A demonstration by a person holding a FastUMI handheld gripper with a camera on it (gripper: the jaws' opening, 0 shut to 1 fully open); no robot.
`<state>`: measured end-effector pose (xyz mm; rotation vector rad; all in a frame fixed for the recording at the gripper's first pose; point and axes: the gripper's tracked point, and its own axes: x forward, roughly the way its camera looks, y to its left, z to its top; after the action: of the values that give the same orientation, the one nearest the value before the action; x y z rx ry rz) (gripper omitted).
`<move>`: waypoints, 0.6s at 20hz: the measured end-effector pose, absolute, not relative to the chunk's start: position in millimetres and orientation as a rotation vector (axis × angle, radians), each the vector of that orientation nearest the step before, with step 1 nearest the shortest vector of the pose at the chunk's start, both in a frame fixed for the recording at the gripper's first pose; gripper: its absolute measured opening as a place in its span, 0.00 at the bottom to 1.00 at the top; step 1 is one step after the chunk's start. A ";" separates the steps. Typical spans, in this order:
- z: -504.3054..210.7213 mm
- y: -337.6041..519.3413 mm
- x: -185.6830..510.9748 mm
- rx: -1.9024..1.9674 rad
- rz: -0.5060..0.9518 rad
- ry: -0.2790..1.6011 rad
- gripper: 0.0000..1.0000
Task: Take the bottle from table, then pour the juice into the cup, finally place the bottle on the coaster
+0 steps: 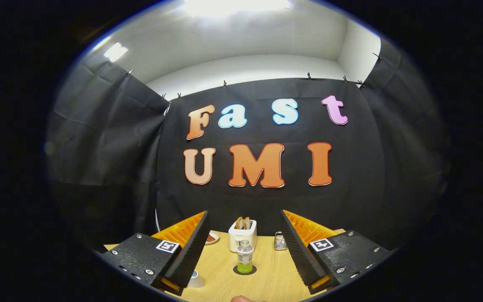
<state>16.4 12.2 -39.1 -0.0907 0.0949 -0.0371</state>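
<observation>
One bottle (245, 256) on coaster (245, 270), beyond wide-spread tool (243, 251) fingers.

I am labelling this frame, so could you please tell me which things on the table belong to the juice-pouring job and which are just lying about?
For the job:
- bottle, green juice inside, ahead between the open tongs
- dark coaster, under the bottle
- cup, by the left finger

Lying about:
- toaster holding toast
- small dish
- small metal item, unclear
</observation>
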 end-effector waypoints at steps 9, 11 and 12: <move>-40.9 14.0 5.0 -0.103 -0.061 0.048 0.97; -39.4 15.3 2.8 -0.105 -0.073 0.034 0.97; -39.6 21.0 2.3 -0.103 -0.060 0.033 0.97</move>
<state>2.3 21.0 -39.6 -0.1033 0.0326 -0.0602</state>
